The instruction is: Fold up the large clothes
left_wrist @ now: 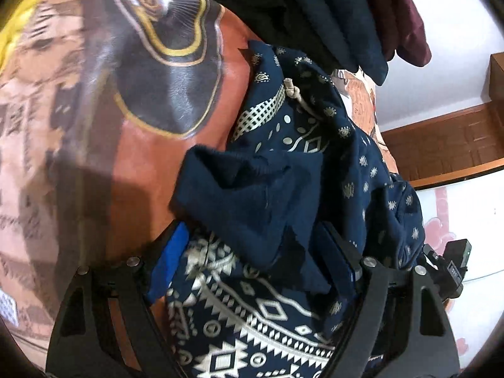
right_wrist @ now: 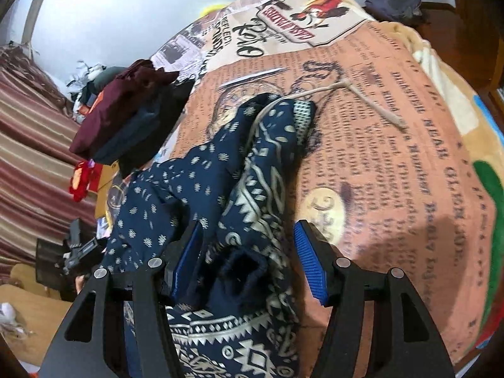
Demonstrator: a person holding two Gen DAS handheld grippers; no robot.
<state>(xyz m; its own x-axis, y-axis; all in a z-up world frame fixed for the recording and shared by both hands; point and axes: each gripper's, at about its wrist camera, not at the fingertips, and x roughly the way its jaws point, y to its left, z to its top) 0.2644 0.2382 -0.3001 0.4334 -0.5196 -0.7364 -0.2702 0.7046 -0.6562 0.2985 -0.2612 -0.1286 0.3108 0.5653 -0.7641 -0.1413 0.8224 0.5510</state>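
From the left wrist, the left gripper (left_wrist: pixel 252 252) has its fingers spread wide around a crumpled navy garment with cream geometric print (left_wrist: pixel 283 189), which bunches between them without being pinched; it lies on an orange printed blanket (left_wrist: pixel 126 157) covering the bed, near a stack of folded dark clothes (left_wrist: pixel 315 15). From the right wrist, the right gripper (right_wrist: pixel 249 267) is also parted, blue pads clear of the same garment's cuff between them; its cream drawstring (right_wrist: pixel 362 97) trails across the blanket.
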